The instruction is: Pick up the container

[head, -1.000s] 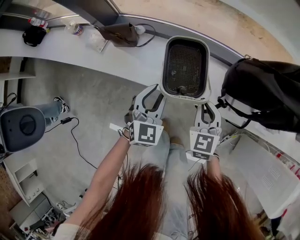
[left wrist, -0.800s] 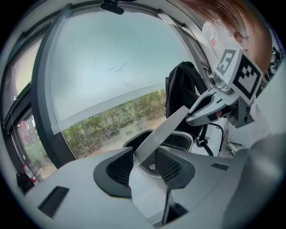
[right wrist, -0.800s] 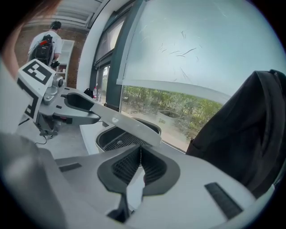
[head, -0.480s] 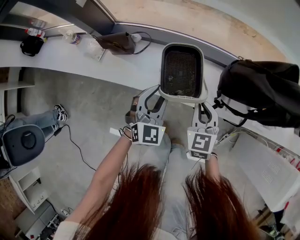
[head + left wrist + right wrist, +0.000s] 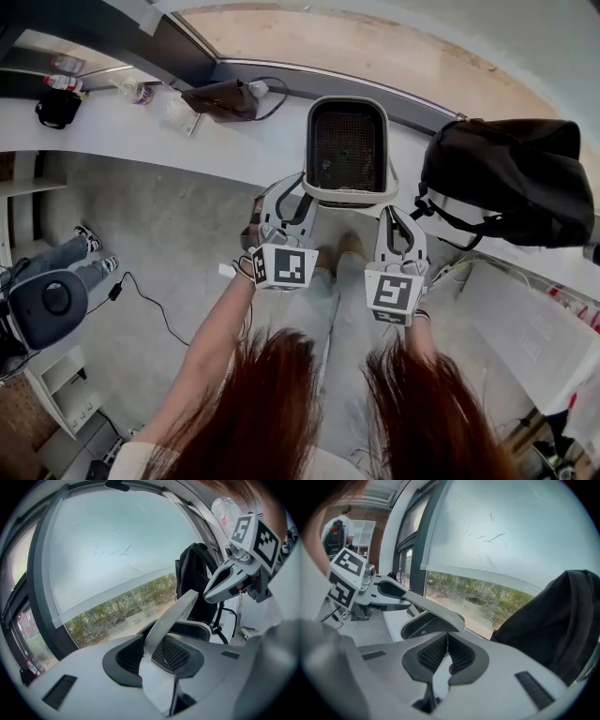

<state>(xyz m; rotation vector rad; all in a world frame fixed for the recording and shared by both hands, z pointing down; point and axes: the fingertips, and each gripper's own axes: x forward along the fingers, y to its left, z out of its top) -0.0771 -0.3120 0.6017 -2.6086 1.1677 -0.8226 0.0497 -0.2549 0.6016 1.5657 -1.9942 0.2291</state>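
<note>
The container [image 5: 348, 195] is a white tub with a black mesh inside, held in the air over the counter's near edge. My left gripper [image 5: 307, 185] is shut on its left wall. Its jaws have just been closing a little, with the white wall [image 5: 169, 617] between the pads. My right gripper [image 5: 391, 210] is shut on the thin right rim [image 5: 437, 610]. From the left gripper view the right gripper [image 5: 238, 575] shows beyond the tub, and the left gripper [image 5: 370, 590] shows likewise in the right gripper view.
A white counter [image 5: 141, 139] runs under a big window. On it sit a black backpack [image 5: 506, 183] close to the right of the container, a brown bag [image 5: 221, 98], and bottles [image 5: 66, 82] at the far left. An office chair [image 5: 52, 305] stands on the floor at the left.
Both grippers have risen slightly with the container still clamped between them. The head view has swung, so the chair and the counter items sit elsewhere in the frame.
</note>
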